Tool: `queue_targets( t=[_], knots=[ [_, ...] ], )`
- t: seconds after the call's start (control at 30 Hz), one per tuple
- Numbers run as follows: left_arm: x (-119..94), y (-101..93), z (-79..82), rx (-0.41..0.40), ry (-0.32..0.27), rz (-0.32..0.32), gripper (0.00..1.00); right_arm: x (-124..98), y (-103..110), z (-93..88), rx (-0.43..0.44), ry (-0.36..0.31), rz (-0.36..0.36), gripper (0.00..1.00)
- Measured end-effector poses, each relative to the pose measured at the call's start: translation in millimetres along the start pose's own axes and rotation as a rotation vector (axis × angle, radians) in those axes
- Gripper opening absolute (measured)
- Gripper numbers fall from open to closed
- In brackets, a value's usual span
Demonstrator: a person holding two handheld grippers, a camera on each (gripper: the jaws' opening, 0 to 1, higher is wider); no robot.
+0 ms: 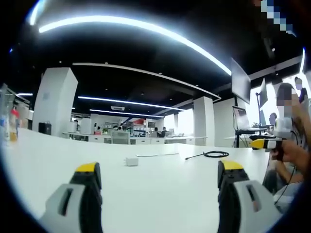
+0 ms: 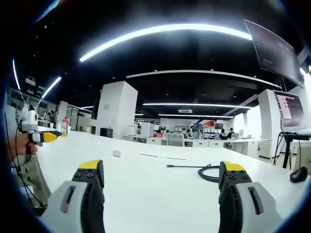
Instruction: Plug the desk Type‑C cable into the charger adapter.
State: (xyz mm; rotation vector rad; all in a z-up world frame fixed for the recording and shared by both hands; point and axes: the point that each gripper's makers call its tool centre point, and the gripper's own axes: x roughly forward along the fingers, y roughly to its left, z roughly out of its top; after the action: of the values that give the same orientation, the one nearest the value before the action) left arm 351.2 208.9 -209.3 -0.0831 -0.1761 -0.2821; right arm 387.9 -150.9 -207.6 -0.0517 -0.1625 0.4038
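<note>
Left gripper (image 1: 159, 175) jaws spread wide, nothing between them, low over the white desk (image 1: 160, 194). Right gripper (image 2: 162, 174) likewise spread and empty above the same desk (image 2: 155, 199).

Charger adapter (image 1: 131, 161) is a small white block lying on the desk ahead of the left gripper, too small to make out its port or which way it faces; in the right gripper view it shows as a tiny white block (image 2: 116, 153) far off to the left. Black cable (image 1: 214, 154) lies near the right side of the desk, coiled in a loop with a straight tail running left toward the adapter but well apart from it. In the right gripper view the cable (image 2: 209, 172) coil is partly cut off by the right jaw; the plug end (image 2: 168, 166) points left, long axis roughly along the desk.

Wide bare desk surface lies around both items. A hand (image 2: 22, 144) holds the other gripper at the left edge.
</note>
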Motion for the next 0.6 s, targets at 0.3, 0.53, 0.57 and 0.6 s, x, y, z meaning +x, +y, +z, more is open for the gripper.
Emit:
queue_targets(
  t=[0.3,0.53,0.57,0.6],
  knots=[
    [8,5.1,2.2,0.027,0.009,-0.012,1.0,0,0,-2.2,0.0,0.007,-0.003,1.0],
    [13,14.5,7.4,0.055,0.009,-0.001,1.0,-1,0,-3.1,0.001,0.01,-0.004,1.0],
    [14,15.1,6.1,0.059,0.015,-0.006,1.0,-1,0,-3.5,0.0,0.011,-0.004,1.0],
    [16,15.9,5.0,0.062,0.024,-0.009,1.0,-1,0,-4.0,0.001,0.013,-0.004,1.0]
  ],
)
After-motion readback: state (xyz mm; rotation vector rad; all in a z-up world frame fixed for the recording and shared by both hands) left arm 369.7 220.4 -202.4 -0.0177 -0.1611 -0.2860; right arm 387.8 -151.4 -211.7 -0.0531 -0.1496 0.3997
